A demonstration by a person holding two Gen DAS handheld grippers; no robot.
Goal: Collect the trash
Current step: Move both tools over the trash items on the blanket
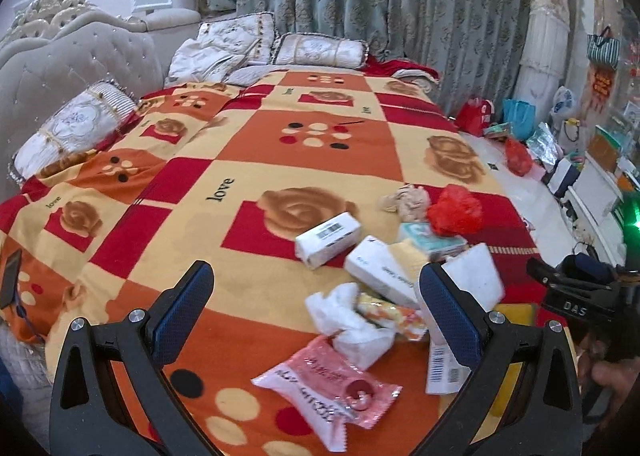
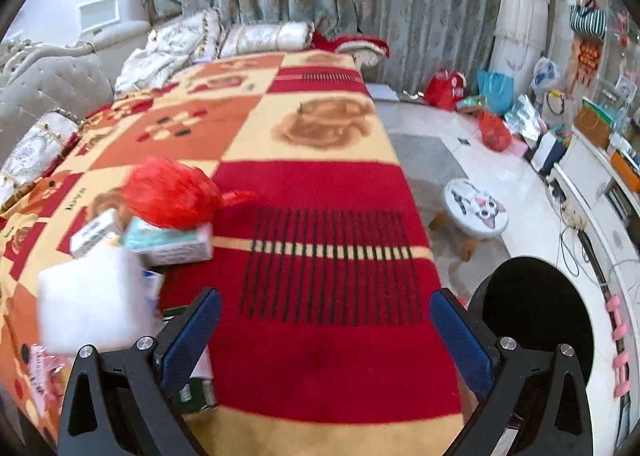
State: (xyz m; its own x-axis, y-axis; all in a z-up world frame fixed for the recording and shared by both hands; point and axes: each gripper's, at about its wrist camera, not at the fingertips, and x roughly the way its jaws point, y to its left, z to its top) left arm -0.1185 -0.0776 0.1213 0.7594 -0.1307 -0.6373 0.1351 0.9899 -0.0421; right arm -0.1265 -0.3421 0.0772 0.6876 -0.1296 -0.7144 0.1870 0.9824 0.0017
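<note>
Trash lies scattered on the patterned bed blanket (image 1: 240,144). My left gripper (image 1: 316,268) is open above a crumpled white tissue (image 1: 348,320), a pink wrapper (image 1: 324,388) and a yellow wrapper (image 1: 394,314). Two white boxes (image 1: 328,238) lie just beyond, with a red plastic bag (image 1: 454,210) and a teal box (image 1: 432,238) farther right. My right gripper (image 2: 326,294) is open over bare red blanket, nothing between its fingers. To its left are the red plastic bag (image 2: 172,192), the teal box (image 2: 172,244) and a blurred white block (image 2: 92,304). A green carton (image 2: 196,392) sits partly under its left finger.
A black round bin (image 2: 536,316) stands beside the bed at the right. A cat-print stool (image 2: 476,208) and several bags (image 2: 494,130) are on the tiled floor. Pillows (image 1: 316,50) and a tufted headboard (image 1: 72,56) line the far and left sides. A hand (image 1: 612,372) holds the right gripper.
</note>
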